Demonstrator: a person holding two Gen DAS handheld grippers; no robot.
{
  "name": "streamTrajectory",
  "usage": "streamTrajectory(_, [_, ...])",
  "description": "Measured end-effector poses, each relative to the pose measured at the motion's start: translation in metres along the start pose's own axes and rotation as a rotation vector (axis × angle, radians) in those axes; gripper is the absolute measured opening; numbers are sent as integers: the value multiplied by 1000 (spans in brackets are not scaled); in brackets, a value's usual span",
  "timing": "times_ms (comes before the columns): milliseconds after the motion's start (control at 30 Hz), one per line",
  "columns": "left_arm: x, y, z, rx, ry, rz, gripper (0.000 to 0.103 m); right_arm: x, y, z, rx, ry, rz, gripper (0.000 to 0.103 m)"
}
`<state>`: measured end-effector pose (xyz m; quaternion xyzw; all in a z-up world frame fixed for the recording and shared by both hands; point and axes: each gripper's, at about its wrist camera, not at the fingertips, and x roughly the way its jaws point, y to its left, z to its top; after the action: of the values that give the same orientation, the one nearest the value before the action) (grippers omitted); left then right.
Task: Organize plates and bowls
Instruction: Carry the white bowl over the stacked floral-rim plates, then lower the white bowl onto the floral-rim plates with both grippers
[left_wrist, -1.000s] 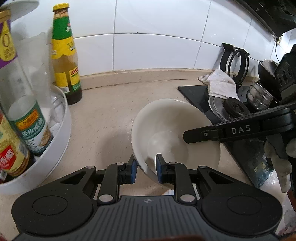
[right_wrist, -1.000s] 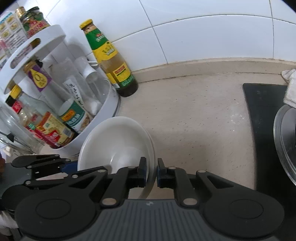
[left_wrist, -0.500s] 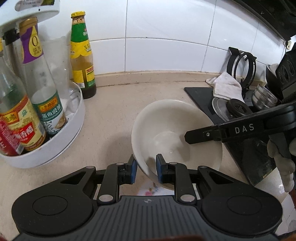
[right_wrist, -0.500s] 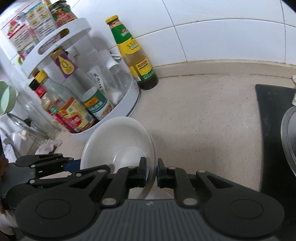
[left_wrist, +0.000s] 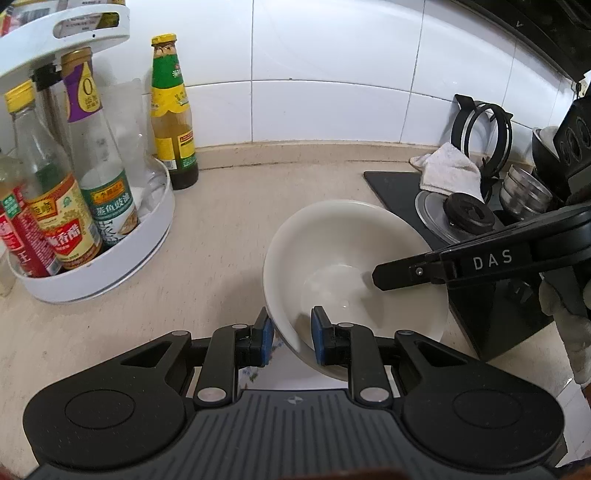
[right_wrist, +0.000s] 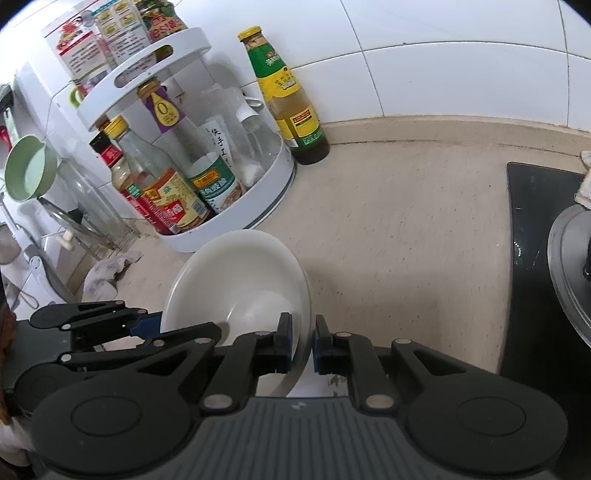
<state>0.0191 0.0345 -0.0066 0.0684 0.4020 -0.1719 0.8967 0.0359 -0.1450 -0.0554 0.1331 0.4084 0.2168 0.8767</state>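
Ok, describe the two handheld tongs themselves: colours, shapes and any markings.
Both tongs, left and right, share one build: matte black plastic linkage arms with silver pivot pins, round discs at each side, a ribbed dark grey body, and blue pads on the fingers. In the left view, the right tool's arm carries white "DAS" lettering. No cables show.

Glossy, smooth white ceramic bowl (left_wrist: 354, 266), speckled matt beige stone-like counter (right_wrist: 406, 229), shiny glazed wall tiles (left_wrist: 332, 66), glass bottles in a smooth white plastic rack (left_wrist: 110, 258)
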Motion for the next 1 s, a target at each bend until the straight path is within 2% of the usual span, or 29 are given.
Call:
streamTrajectory(333, [-19, -11, -21, -2, 5, 29, 29, -10, 9, -22, -11, 10, 22, 13])
streamTrajectory(733, [-38, -26, -44, 8, 6, 26, 29, -28, 16, -52, 0, 14, 19, 13])
streamTrajectory(1000, [-44, -28, -51, 10, 10, 34, 30, -33, 20, -59, -1, 20, 21, 13])
